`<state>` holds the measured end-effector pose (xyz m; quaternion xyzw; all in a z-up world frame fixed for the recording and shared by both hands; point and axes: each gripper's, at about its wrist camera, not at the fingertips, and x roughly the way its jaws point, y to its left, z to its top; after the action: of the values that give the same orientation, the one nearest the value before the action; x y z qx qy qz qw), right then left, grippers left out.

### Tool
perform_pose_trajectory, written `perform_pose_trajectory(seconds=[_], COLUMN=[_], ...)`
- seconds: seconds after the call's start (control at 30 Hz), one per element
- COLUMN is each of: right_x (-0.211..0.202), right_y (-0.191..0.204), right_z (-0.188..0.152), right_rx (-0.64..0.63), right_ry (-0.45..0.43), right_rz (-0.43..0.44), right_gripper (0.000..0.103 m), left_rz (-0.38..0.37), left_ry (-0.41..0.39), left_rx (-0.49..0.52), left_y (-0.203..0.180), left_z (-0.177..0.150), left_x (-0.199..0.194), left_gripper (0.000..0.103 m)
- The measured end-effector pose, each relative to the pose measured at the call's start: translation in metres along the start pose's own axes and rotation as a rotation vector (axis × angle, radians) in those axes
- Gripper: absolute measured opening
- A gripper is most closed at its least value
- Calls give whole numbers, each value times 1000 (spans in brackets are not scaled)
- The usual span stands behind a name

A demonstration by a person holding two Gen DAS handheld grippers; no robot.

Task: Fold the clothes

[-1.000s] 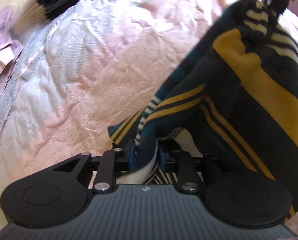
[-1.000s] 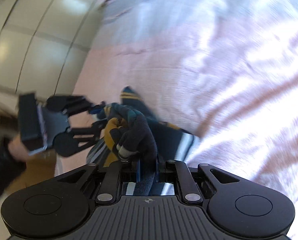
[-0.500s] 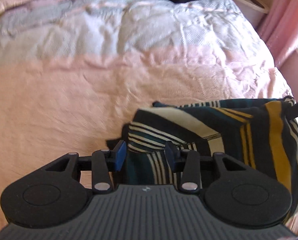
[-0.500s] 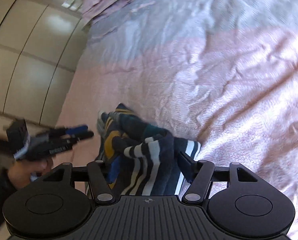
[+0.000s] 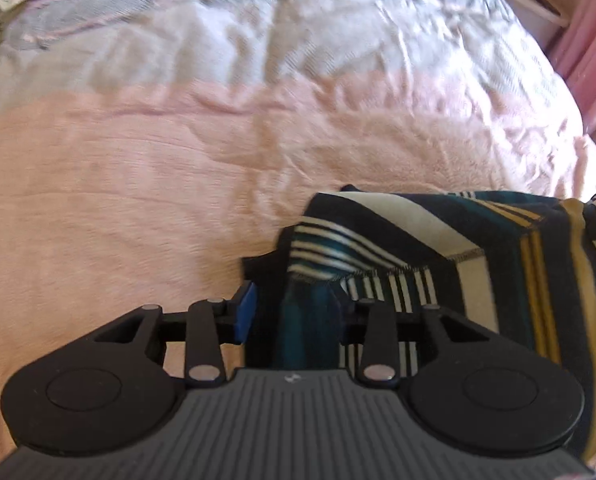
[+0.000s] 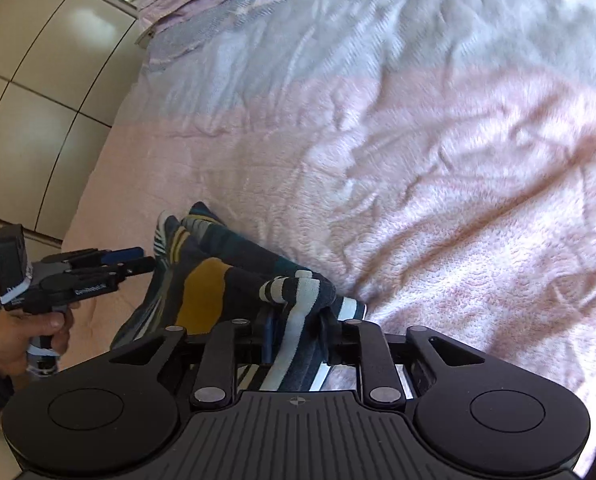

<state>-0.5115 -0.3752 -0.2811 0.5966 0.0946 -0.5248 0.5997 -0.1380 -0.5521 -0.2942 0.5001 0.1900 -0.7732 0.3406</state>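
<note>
Both sets of jaws have just been closing. The left gripper (image 5: 295, 314) and right gripper (image 6: 298, 334) each pinch a bunched fold of the striped garment (image 5: 438, 248), now lying lower on the pink bedspread (image 5: 137, 200) than a second ago.

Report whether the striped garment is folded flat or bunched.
Bunched: the striped garment lies in a crumpled heap on the pink bedspread, layers overlapping unevenly.

The left hand-held gripper (image 5: 293, 316) swung aside, stretching the striped garment (image 5: 438, 248) flatter.
</note>
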Motion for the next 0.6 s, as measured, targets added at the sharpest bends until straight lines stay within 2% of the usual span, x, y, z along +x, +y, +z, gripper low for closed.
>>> perform_pose_trajectory(seconds=[0.07,0.13,0.2,0.27,0.37,0.47,0.53,0.6], right_x=[-17,-33,-37,-37,-12,21,39,45], right_y=[17,33,50,65,79,78,69,55], right_z=[-6,-13,-18,-23,-23,-24,-22,-14], right_rx=[-47,-91,-133,-178,-248,-351,-374,-352], right_ry=[-25,-54,-68,-69,-43,24,50,35], right_rz=[-28,-48,-42,-23,9,16,-9,-45], right_gripper=[33,33,33,33,33,33,33,33], left_rz=[-23,-58,-119,-196,-287,-289,-290,-306], left_ry=[-21,-41,-53,-53,-41,-19,-12,-12], left_rx=[0,7,13,18,9,-10,-23,-30], left_y=[-5,-15,-30,-47,-64,-72,-74,-70], left_z=[-4,-6,-2,6,16,25,31,35], left_x=[-23,-40,-39,-27,12,51,73,81], left_gripper=[33,33,33,33,33,38,39,39])
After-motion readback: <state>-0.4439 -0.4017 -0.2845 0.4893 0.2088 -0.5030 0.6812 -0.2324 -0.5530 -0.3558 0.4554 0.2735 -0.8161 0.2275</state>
